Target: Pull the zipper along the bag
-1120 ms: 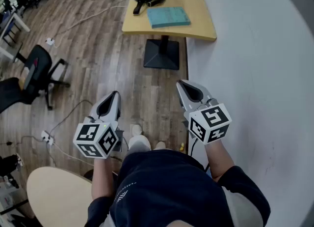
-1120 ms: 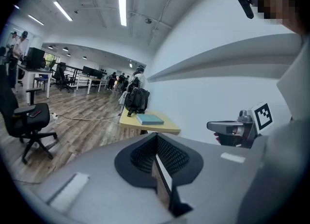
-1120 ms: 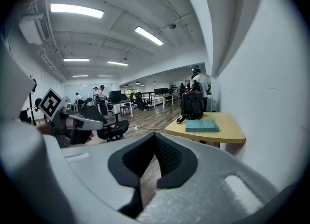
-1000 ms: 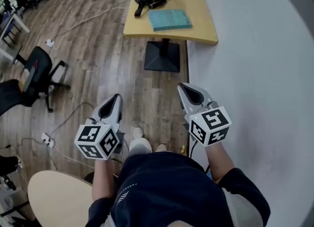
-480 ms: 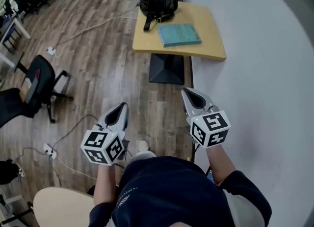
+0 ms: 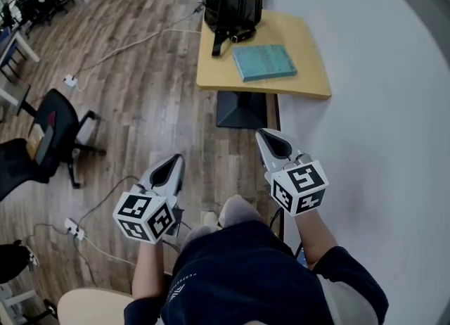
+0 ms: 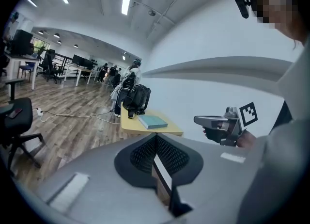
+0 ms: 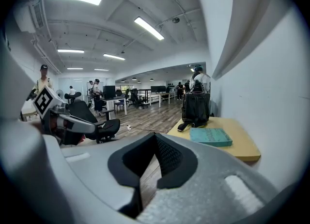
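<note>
Left gripper (image 6: 171, 164): jaws pressed together, empty, over the floor (image 6: 140, 98).
Right gripper (image 6: 266, 139): jaws pressed together, empty.
Bag (image 6: 233, 3): on the table's (image 6: 302, 81) far end, beside a book (image 6: 264, 62), well apart from both grippers.

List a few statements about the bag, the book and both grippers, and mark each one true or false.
1. The black bag stands on the yellow table. True.
2. The teal book lies on top of the bag. False: it lies flat on the table, beside the bag.
3. The left gripper and the right gripper both have their fingers shut on nothing. True.
4. The right gripper touches the bag. False: it is held well short of the table.
5. A black office chair stands on the wood floor. True.
</note>
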Tool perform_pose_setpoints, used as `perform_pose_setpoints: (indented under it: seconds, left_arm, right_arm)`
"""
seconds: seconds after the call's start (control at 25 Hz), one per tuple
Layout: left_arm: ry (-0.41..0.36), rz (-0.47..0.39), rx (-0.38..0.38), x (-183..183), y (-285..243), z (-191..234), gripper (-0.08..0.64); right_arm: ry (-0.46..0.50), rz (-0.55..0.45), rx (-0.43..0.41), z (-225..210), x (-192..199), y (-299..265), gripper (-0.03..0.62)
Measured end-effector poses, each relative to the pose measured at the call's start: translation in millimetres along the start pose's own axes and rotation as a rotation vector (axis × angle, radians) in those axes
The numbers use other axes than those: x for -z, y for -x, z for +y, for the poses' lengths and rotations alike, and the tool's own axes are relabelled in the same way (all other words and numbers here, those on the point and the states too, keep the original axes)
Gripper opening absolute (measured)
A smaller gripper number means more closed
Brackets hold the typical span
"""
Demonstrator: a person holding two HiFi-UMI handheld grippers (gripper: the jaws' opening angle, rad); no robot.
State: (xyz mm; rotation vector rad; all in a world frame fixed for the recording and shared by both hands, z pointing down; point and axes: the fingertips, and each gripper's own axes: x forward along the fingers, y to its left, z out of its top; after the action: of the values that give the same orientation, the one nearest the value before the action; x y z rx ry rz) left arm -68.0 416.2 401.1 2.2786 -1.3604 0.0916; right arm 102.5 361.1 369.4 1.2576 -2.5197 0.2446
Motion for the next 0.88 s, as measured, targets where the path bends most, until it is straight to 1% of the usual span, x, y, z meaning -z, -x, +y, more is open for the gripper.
perform_pose_setpoints:
  seconds: [0.08, 0.16, 0.28, 0.4, 0.52, 0.72, 0.88]
  left_arm:
    - [0.009, -0.006, 0.013, -6.0, -11.4, 3.1, 0.014]
    - [-0.002, -0.014, 0.008, -14.8, -26.6, 8.9, 0.015]
    - [-0.022, -0.028, -0.006, -31.4, -54.0, 19.5, 0.017]
    - [-0.024, -0.049, -0.021, -51.3, -85.3, 26.1, 0.017]
    - [-0.036, -0.058, -0.024, -71.4, -116.8, 29.5, 0.017]
    - [-0.02, -0.082, -0.051, -101.1, -161.0, 39.9, 0.017]
    - [-0.017, -0.098, -0.075, -117.7, -193.5, 47.2, 0.017]
  right_arm:
    - [0.007, -0.006, 0.006, -9.0, -6.1, -9.7, 0.003]
    - [0.009, -0.02, 0.001, -21.3, -14.4, -23.1, 0.003]
    - [0.014, -0.039, -0.034, -42.4, -28.0, -46.2, 0.003]
    - [0.023, -0.042, -0.072, -67.0, -44.6, -69.0, 0.003]
    - [0.042, -0.047, -0.088, -90.4, -62.1, -92.5, 0.005]
    - [0.058, -0.037, -0.139, -125.8, -83.0, -127.9, 0.005]
    - [0.071, -0.038, -0.147, -159.3, -93.4, -149.2, 0.005]
